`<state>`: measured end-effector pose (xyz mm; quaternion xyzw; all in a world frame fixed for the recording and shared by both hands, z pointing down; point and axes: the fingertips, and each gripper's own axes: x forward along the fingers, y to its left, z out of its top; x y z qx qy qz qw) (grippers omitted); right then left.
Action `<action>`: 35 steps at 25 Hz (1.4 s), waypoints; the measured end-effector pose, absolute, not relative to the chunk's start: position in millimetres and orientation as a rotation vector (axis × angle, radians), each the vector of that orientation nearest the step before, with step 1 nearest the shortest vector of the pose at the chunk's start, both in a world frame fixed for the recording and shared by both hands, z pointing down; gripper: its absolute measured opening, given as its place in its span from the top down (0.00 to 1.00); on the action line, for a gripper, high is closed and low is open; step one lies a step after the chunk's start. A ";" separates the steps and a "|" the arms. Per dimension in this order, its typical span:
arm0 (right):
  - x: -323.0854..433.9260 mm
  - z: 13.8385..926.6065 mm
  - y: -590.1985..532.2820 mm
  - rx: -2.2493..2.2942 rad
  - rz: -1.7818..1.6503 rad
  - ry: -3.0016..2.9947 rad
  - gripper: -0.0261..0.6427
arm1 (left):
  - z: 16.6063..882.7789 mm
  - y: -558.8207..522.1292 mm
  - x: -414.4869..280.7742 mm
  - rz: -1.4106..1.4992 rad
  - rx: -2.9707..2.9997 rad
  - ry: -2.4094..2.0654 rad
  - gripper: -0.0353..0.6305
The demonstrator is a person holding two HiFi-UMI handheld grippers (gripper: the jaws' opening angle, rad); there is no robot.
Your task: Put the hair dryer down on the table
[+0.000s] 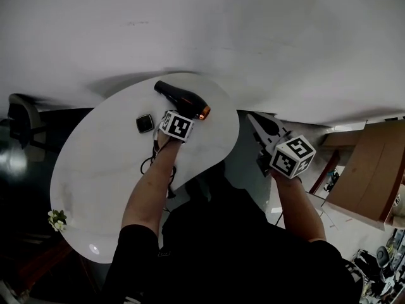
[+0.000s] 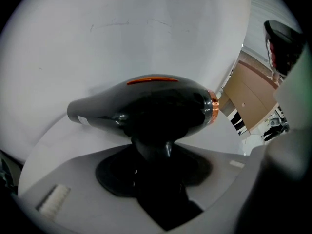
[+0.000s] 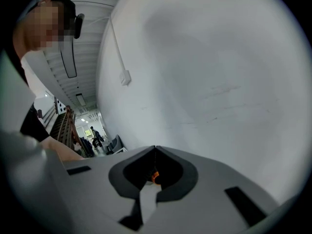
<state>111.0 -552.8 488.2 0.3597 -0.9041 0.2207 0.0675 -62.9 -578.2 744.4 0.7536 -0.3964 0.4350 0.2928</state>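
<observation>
My left tongs [image 2: 156, 179] grasp the handle of the glossy black hair dryer with a copper ring [image 1: 180, 98], at the far side of the white oval surface [image 1: 101, 170]. My right tongs [image 3: 155, 165] are clenched empty, right of that surface.

The hair dryer [image 1: 181, 99] is at the far edge of the tabletop [image 1: 95, 176], its handle between the jaws of the left gripper [image 2: 156, 162]. A small square device [image 1: 145, 123] lies just left of that gripper. The right gripper [image 1: 259, 126] hangs beyond the tabletop's right edge.
</observation>
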 end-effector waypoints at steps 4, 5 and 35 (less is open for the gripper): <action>105.6 478.2 -545.6 1.070 0.632 -2.729 0.94 | 739.6 -573.8 -65.7 1.183 2.028 -1.067 0.63; 104.9 475.4 -543.4 1.071 0.623 -2.729 0.94 | 736.4 -572.4 -66.5 1.175 2.032 -1.069 0.62; 17.6 379.3 -456.5 0.972 0.318 -2.927 0.94 | 420.8 -477.0 -208.8 0.268 2.396 -1.648 0.73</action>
